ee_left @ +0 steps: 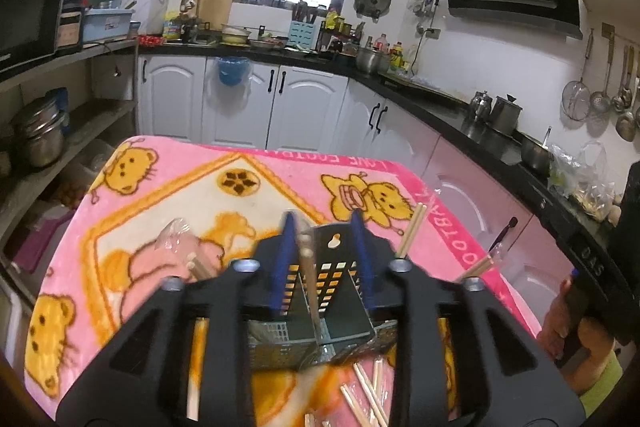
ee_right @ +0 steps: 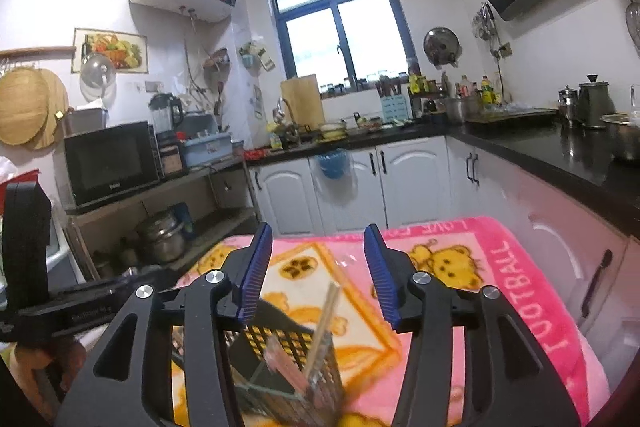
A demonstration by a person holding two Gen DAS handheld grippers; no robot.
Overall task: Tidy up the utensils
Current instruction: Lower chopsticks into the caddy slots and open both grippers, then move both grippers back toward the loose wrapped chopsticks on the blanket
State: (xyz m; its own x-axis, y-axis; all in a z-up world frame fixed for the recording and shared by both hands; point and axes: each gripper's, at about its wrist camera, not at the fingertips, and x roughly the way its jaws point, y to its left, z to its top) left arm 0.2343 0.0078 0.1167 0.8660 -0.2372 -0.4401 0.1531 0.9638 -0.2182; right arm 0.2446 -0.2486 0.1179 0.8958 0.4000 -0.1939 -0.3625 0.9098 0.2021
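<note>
The sorting is under way but far from finished — a wooden chopstick [ee_left: 309, 267] already stands in the black perforated utensil caddy [ee_left: 340, 279], which sits on the pink cartoon-bear blanket [ee_left: 168, 187] covering the table, close in front of both grippers. Several more chopsticks lie loose on the blanket at the caddy's near side [ee_left: 368, 395], another pair sticks out to its right [ee_left: 410, 233], and some in clear wrappers lie to its left [ee_left: 196, 265]. By my reading, those are what remains to be gathered.

The left gripper [ee_left: 326, 259] has its blue fingers [ee_left: 282, 267] parted, either side of the standing chopstick without pressing on it, so it looks released. The right gripper [ee_right: 318, 275] hangs above the caddy [ee_right: 280, 343] with its fingers well apart and nothing between them.

The caddy is a dark plastic box with a slotted back wall, a hanging hole at the top and inner dividers — in the right wrist view it holds upright sticks, one seemingly wrapped, though blur hides detail.
</note>
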